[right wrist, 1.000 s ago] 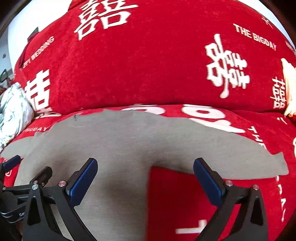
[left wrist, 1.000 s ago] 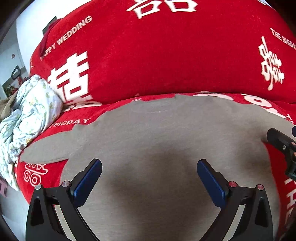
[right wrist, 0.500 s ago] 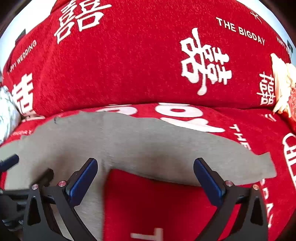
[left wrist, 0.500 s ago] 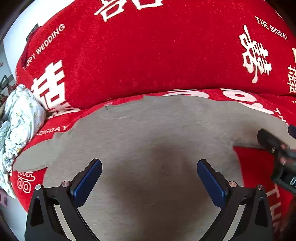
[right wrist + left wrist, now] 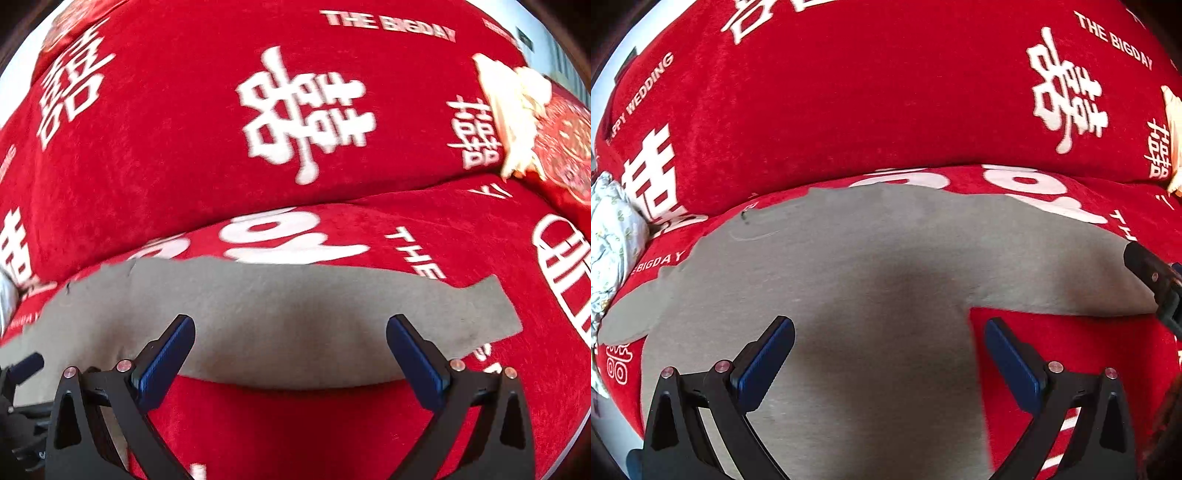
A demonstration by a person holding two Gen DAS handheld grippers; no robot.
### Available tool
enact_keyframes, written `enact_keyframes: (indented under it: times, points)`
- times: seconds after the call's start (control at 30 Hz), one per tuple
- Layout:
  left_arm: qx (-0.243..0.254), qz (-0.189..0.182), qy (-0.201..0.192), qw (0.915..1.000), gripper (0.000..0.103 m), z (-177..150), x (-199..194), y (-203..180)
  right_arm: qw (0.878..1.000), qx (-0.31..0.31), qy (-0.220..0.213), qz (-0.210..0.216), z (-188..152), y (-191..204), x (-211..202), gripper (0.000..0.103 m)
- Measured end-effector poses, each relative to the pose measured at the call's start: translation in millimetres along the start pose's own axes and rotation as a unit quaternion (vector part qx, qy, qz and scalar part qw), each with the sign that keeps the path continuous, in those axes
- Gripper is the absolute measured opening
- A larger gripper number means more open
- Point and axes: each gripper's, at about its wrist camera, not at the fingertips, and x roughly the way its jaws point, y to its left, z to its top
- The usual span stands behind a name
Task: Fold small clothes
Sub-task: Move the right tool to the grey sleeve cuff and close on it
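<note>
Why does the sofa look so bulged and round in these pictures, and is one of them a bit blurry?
Both views bulge because of fisheye lenses, with dark corners. In the right wrist view the white characters on the red sofa cover are smeared, probably by motion; the left wrist view is sharper. Each shows a soft dark shadow on the grey garment ahead of the open hand-held gripper.

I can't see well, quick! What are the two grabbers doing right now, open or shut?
Left gripper: open, holding nothing, above the grey shirt.
Right gripper: open, holding nothing, over the shirt's sleeve.
</note>
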Motion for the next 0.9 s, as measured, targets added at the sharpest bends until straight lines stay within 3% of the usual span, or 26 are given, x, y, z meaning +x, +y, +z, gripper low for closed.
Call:
enact_keyframes:
  times: [0.53,0.9]
  points:
    - [0.039,-0.028,-0.003,0.9988,0.103,12.0,0.2,-61.7,0.994,0.106,0.033,-0.022,-1.6,-95.1,11.6,0.103]
    - [0.054,-0.040,0.010,0.9977,0.103,12.8,12.3,-92.4,0.994,0.095,0.031,-0.036,-6.6,-105.6,13.6,0.103]
